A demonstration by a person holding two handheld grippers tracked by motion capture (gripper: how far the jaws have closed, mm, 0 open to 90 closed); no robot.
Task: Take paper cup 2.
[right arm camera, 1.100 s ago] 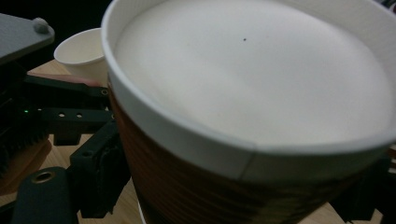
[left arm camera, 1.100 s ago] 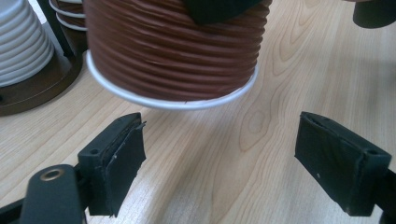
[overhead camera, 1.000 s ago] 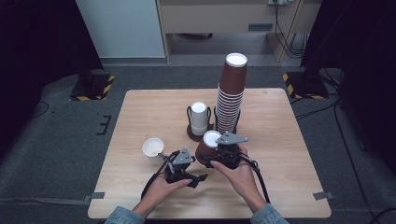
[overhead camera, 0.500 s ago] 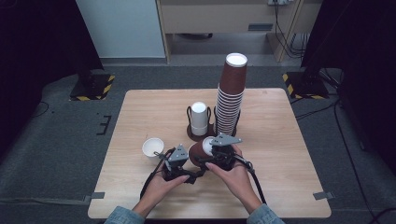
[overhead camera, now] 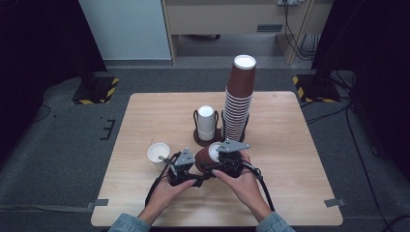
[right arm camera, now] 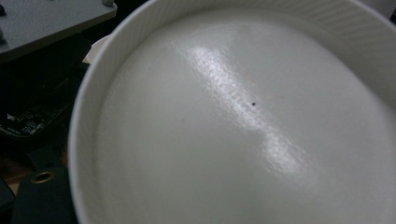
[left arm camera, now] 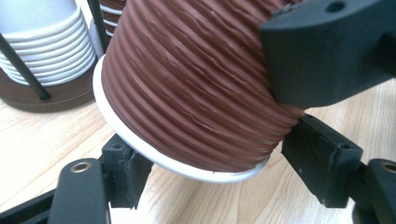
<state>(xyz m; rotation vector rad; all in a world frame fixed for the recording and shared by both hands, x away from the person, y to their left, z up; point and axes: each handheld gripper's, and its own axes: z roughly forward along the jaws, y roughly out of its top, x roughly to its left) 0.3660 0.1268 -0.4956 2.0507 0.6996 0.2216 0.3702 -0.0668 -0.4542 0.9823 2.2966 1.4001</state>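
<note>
While both hands meet over the near middle of the bench [overhead camera: 290, 145], the high view shows a brown cup [overhead camera: 204, 158] lying on its side between the left gripper [overhead camera: 189, 166] and the right gripper [overhead camera: 220, 162]. A white cup [overhead camera: 158, 152] stands just left of them, and farther back a rack [overhead camera: 212, 137] carries a short white stack [overhead camera: 206, 122] and a tall brown stack [overhead camera: 238, 99].

From the left gripper view, the brown cup [left arm camera: 196, 88] lies tilted above the wood, its white rim low between that gripper's own jaws. Those jaws have just been closing around the rim; the left one looks to touch it, while a sliver of gap seems to remain at the right one, so a firm clamp is not yet plain. The far gripper's jaw [left arm camera: 327, 51] presses on the ribbed wall.

Along the right gripper view, the cup's white inside [right arm camera: 243, 121] sits close against the lens, and the right gripper appears clamped on the cup's wall.

Judged from this, the step in hand is peeling nested cups apart or passing one across. Next the left gripper needs a sure bite on the rim, then a straight pull along the cup's axis without crushing the paper.
</note>
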